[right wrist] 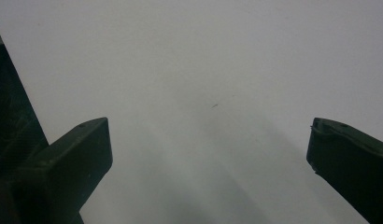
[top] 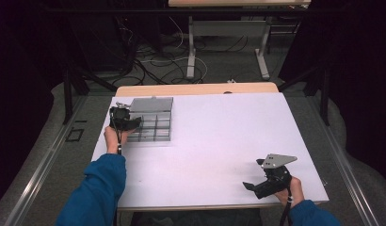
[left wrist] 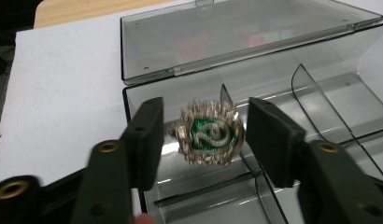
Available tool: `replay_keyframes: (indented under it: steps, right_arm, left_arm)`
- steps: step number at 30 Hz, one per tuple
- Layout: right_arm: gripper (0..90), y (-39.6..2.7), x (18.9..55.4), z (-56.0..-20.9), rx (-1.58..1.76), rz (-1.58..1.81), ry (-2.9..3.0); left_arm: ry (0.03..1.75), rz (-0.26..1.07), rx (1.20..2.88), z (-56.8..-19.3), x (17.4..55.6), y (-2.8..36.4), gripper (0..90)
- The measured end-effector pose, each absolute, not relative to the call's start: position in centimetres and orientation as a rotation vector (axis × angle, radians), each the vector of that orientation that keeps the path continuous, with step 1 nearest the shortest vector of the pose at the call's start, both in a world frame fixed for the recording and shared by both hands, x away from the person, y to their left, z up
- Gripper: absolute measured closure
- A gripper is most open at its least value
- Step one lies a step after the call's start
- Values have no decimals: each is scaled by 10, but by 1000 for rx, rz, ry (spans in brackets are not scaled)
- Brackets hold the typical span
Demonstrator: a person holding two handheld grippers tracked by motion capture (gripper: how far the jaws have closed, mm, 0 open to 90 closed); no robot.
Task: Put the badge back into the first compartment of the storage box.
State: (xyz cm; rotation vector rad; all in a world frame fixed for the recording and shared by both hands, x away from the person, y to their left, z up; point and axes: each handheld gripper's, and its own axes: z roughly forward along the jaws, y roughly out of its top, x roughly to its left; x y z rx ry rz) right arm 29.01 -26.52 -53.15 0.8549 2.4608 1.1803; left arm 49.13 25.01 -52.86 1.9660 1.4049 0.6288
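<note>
Leftward, left tool (left wrist: 201, 140) spread around brooch (left wrist: 207, 133), over box (left wrist: 320, 93) edge.

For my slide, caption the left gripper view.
Open left tool straddling a green-and-silver brooch over an open clear compartment box.

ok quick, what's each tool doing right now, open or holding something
Left tool: open, jaws either side of a green and silver brooch over the clear box, not gripping it.
Right tool: open, empty, over the white table.

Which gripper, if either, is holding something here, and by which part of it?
Neither. The left gripper is open, with gaps between its jaws and the green-centred brooch over the clear box. The right gripper is open above the bare table.
</note>
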Motion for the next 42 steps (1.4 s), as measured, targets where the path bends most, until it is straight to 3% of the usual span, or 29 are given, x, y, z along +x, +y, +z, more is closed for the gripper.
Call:
replay_keyframes:
  steps: [10, 27, 42]
  right_arm:
    - [0, -266, 289, -531, 872, 1181, 2457]
    - [0, -267, 288, -530, 886, 1167, 2471]
    - [0, -267, 289, -531, 880, 1191, 2467]
  left_arm:
    - [1301, 567, 1961, -519, 469, 251, 168]
    - [1155, 520, 2083, -518, 403, 243, 34]
    - [1035, 498, 2143, -516, 362, 232, 3]
